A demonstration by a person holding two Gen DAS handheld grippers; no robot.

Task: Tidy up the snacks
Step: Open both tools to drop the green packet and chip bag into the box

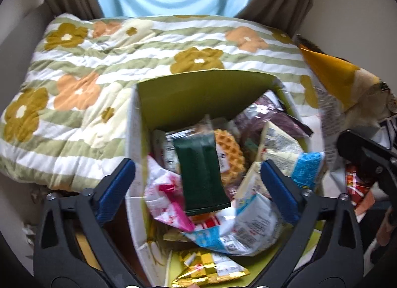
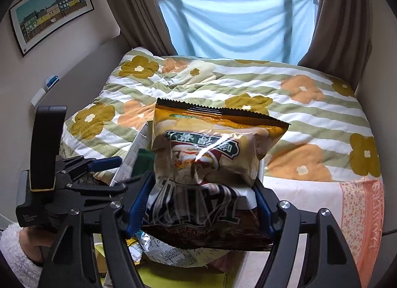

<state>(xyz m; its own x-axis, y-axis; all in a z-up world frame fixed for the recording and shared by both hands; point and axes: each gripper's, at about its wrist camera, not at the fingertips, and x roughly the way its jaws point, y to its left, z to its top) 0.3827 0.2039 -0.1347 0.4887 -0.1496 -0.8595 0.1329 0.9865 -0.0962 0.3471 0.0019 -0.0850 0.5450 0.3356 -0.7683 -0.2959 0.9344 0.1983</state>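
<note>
Dark green packet (image 1: 202,172) lengthwise, box-bound

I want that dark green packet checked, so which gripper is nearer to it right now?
Left. The left gripper is open straddling the dark green packet above the box; the right gripper holds a yellow snack bag off to the side.

The pink blanket (image 2: 372,203) edge reads "FLOWERS".

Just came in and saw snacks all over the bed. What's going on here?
A person is sorting snacks into a green-lined box on the floral quilt. The left gripper is open above the box, a dark green packet between its spread fingers. The right gripper is shut on a big yellow-brown snack bag.
</note>
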